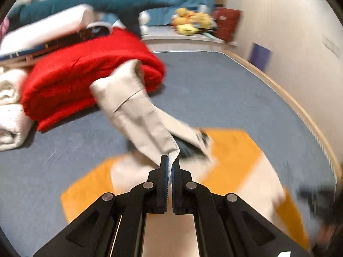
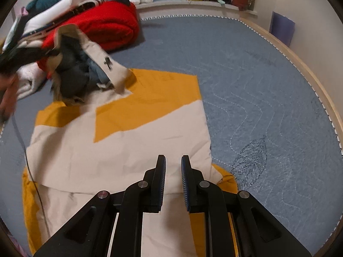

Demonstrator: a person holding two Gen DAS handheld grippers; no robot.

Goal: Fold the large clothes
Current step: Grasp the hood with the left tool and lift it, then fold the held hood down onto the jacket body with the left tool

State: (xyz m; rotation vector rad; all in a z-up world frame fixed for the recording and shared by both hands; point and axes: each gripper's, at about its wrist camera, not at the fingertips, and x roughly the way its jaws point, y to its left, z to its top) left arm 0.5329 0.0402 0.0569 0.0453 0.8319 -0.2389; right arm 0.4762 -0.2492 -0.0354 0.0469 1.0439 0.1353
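Two grippers: left gripper (image 1: 170, 160) clamps the jacket's beige sleeve (image 1: 133, 107) aloft; right gripper (image 2: 173, 160) hovers parted, empty, above the jacket (image 2: 120, 145) on the bed (image 2: 246, 75).

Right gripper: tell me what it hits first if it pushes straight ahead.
Probably the cream panel of the jacket lying flat on the bed, right beyond the right gripper; its jaws stand apart, nothing between them.
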